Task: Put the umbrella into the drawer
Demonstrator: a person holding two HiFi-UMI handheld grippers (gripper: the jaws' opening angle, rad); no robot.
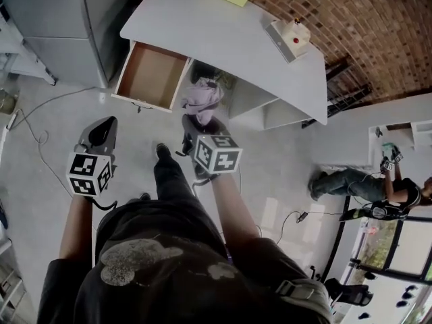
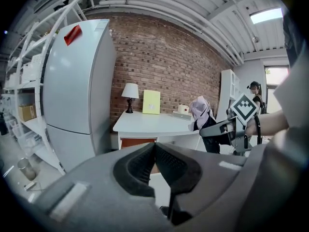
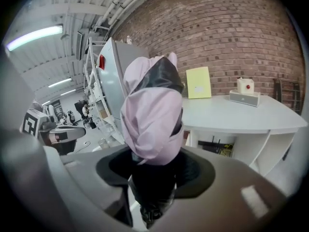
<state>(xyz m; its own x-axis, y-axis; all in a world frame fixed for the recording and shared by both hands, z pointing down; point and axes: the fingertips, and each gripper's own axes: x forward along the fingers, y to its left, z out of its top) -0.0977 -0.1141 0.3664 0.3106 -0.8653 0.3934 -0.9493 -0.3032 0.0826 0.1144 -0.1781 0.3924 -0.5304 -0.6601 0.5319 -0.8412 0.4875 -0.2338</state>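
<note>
- Two jaws of our right gripper (image 3: 153, 175) squeeze the folded umbrella (image 3: 152, 115) tight, we think so it won't slip.
- Our left gripper (image 2: 155, 151) is pressed together on nothing, free to help.
- We see the open drawer (image 1: 150, 75) at eleven o'clock from the umbrella, ready.

right gripper (image 1: 200, 124): grips pink umbrella (image 1: 202, 96) | drawer (image 1: 152, 76): open under white desk (image 1: 223, 32) | left gripper (image 1: 101, 132): over floor (image 1: 40, 194)
</note>
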